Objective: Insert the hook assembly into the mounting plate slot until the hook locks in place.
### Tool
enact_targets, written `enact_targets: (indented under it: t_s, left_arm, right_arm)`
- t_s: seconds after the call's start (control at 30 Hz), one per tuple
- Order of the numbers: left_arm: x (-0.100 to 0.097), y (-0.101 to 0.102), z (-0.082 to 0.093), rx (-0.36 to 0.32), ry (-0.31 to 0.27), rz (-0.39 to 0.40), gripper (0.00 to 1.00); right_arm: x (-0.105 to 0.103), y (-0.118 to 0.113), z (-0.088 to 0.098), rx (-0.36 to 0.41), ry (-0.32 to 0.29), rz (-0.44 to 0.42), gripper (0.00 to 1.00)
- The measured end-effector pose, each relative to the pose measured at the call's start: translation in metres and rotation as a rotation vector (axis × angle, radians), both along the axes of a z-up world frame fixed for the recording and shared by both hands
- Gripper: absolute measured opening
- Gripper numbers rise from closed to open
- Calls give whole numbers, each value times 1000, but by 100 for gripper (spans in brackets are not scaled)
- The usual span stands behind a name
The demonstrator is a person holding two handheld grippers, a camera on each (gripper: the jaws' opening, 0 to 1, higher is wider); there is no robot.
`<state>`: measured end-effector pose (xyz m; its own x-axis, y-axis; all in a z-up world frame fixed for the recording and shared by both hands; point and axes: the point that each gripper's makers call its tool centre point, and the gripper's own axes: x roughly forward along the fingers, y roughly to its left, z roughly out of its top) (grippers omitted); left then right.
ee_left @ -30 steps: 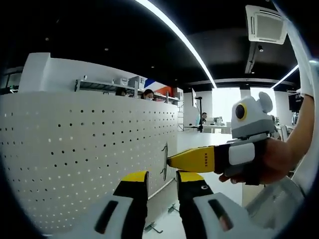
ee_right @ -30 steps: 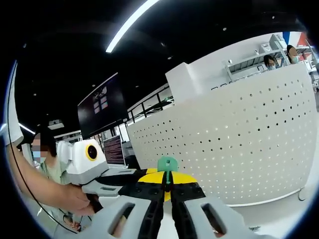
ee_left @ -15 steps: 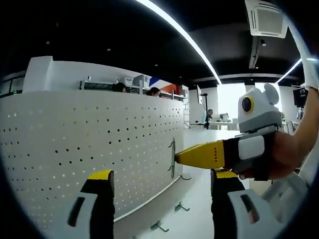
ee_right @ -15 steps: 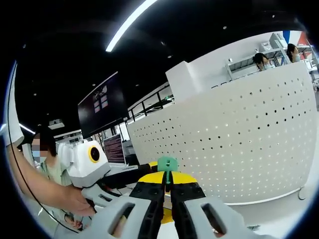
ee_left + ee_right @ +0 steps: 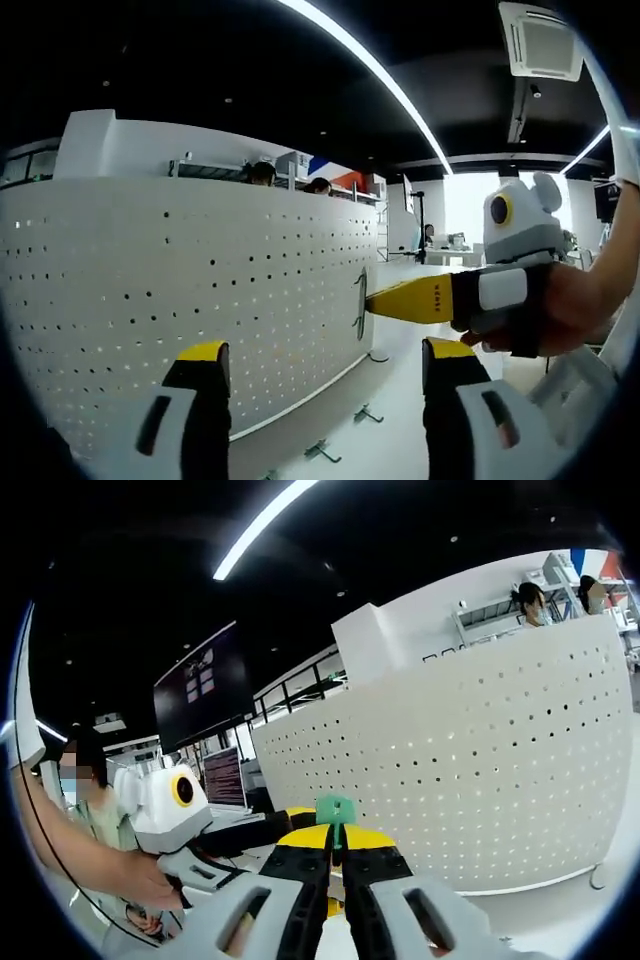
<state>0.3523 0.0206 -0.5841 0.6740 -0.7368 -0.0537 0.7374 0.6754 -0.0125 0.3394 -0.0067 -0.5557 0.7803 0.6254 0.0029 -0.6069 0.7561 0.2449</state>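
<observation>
The white perforated mounting plate (image 5: 180,300) stands upright and takes up the left half of the left gripper view. My right gripper (image 5: 375,300) comes in from the right, held by a hand. It holds a thin metal hook (image 5: 360,303) at the plate's right end; I cannot tell whether they touch. In the right gripper view its jaws (image 5: 335,838) are shut on the hook assembly's green base (image 5: 335,809), with the plate (image 5: 480,770) behind. My left gripper (image 5: 327,352) stands open and empty below the plate, and appears as the white-bodied left gripper (image 5: 175,805) at the left.
Two loose metal hooks (image 5: 365,413) (image 5: 320,453) lie on the white table (image 5: 400,400) in front of the plate's foot. A person (image 5: 85,810) holds the grippers. Other people and shelves show behind the plate, and a dark wall screen (image 5: 200,685) hangs farther back.
My left gripper's jaws have spread from a narrow gap to wide open. The right gripper and its hook have shifted right and slightly up along the plate's end.
</observation>
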Motion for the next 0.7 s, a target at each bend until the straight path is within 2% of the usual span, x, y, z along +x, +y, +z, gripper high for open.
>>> enact_targets:
  t_s: [0.4, 0.5, 0.7]
  left_arm:
    - [-7, 23, -5, 1, 5, 39, 82]
    - [-8, 29, -6, -35, 23, 52, 82]
    - [-11, 38, -7, -49, 26, 71, 84]
  right_arm:
    - [9, -6, 7, -58, -29, -37, 1]
    - [13, -7, 9, -71, -33, -43, 1]
    - [19, -10, 13, -94, -44, -60, 1]
